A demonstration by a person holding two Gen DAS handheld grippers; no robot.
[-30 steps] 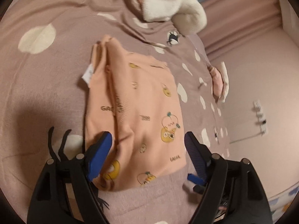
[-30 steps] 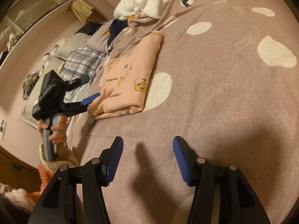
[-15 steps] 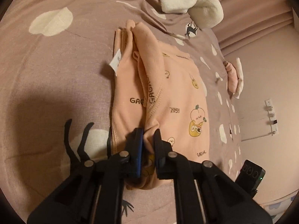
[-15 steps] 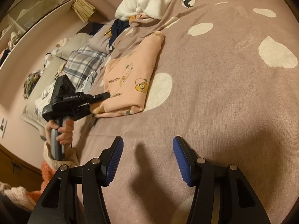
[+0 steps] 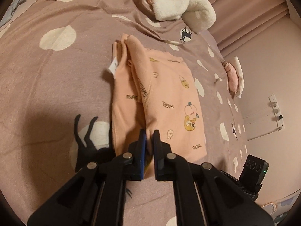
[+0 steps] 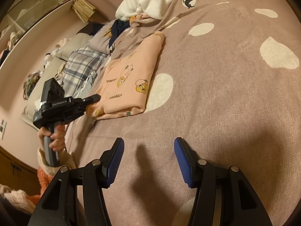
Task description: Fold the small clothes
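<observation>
The garment [image 5: 165, 101] at the middle of the left wrist frame is peach-pink, printed with yellow cartoon figures and dark "GAGAGA" lettering, with a white label [image 5: 113, 66] at its upper left edge. The bedspread [image 5: 56, 79] under it is dusty mauve with cream blobs and small black cat figures. A fluffy white blanket [image 5: 180, 3] sits at the top. The left tongs [image 5: 149, 145] are black with blue pads [image 5: 143, 143]; the right tongs [image 6: 148, 160], low in the right wrist frame, match them. At the left of that frame lies a grey-and-white plaid cloth [image 6: 82, 64]
</observation>
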